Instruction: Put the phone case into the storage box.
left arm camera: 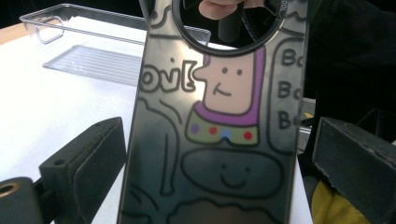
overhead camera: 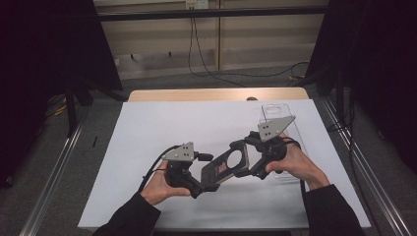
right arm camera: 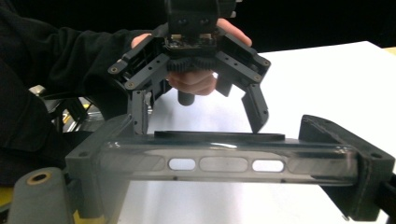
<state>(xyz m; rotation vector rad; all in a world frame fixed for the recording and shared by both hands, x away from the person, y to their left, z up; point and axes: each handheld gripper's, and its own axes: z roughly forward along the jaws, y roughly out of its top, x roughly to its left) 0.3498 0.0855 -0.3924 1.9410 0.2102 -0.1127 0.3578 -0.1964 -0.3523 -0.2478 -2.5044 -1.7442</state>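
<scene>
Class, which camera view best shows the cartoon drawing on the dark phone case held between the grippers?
The left gripper view: the phone case faces the camera, so the purple-collared figure, smiling face and lettering are plain. The high view shows the phone case small and tilted, its drawing unreadable. The right gripper view shows its edge with three slots.
</scene>
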